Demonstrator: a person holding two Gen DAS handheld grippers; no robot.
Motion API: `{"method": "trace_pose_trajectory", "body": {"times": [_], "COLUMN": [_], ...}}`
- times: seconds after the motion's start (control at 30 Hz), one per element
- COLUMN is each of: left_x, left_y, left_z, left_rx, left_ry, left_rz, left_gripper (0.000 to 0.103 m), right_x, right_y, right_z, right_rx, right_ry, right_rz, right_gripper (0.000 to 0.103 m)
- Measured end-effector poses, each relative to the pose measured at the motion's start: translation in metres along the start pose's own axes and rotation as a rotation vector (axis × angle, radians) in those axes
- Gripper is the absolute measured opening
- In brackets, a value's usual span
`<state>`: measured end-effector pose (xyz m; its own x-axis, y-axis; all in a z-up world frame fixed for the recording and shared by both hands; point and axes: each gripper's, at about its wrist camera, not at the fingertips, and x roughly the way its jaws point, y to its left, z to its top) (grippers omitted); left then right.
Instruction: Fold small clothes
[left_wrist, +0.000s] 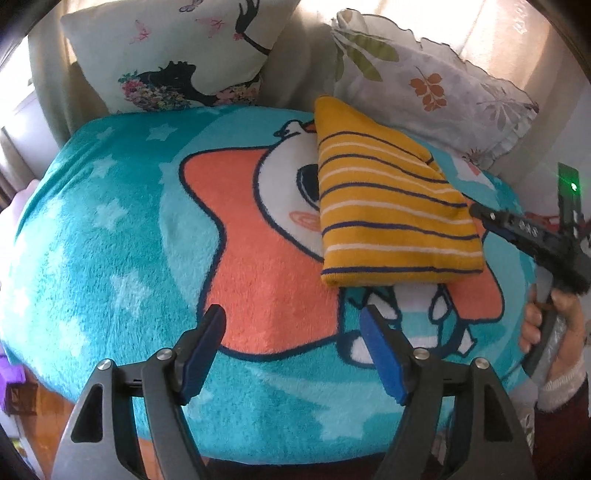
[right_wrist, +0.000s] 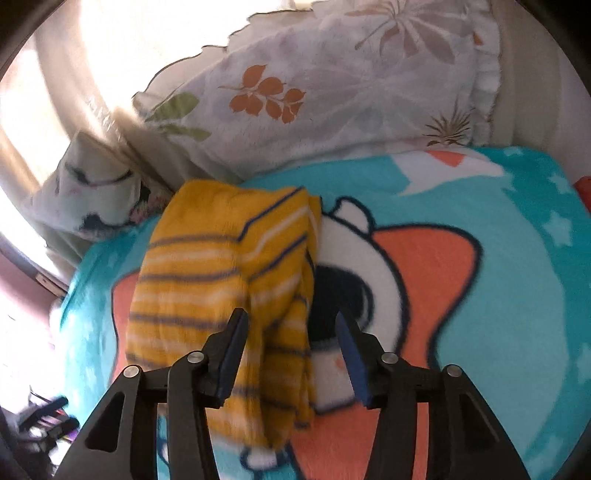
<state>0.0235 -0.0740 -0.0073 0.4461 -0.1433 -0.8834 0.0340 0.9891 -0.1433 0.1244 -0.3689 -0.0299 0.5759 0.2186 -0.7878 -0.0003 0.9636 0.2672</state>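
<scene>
Count: 1 folded garment (left_wrist: 391, 206), mustard yellow with navy and white stripes, also in the right wrist view (right_wrist: 229, 295). 1 fleece blanket (left_wrist: 110, 258), teal with a cartoon print. 2 pillows: one butterfly-and-silhouette pillow (left_wrist: 173, 51), one leaf-print pillow (left_wrist: 436, 85). 2 grippers: left gripper (left_wrist: 293, 339) with 2 blue-padded fingers, jaws apart; right gripper (right_wrist: 291, 343) likewise 2 fingers, jaws apart. 1 hand (left_wrist: 554, 325) visible, on the right gripper's handle.
</scene>
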Motion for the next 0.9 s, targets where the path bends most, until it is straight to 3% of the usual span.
{"method": "trace_pose_trajectory", "body": {"times": [0.2, 0.33, 0.43, 0.9], "left_x": [-0.004, -0.01, -0.017, -0.039], "left_y": [0.015, 0.033, 0.043, 0.049], "left_z": [-0.011, -0.016, -0.02, -0.041], "left_rx": [0.06, 0.079, 0.128, 0.336], "left_ry": [-0.009, -0.025, -0.054, -0.09], "left_rz": [-0.048, -0.084, -0.071, -0.063], "left_gripper": [0.074, 0.074, 0.074, 0.075], "right_x": [-0.015, -0.022, -0.027, -0.049], "right_y": [0.031, 0.056, 0.075, 0.119], "right_z": [-0.058, -0.096, -0.116, -0.16], "right_rx": [-0.047, -0.01, 0.009, 0.084], "right_ry": [0.05, 0.075, 0.068, 0.006], "right_rz": [-0.104, -0.116, -0.127, -0.159], "right_gripper": [0.06, 0.06, 0.061, 0.064]}}
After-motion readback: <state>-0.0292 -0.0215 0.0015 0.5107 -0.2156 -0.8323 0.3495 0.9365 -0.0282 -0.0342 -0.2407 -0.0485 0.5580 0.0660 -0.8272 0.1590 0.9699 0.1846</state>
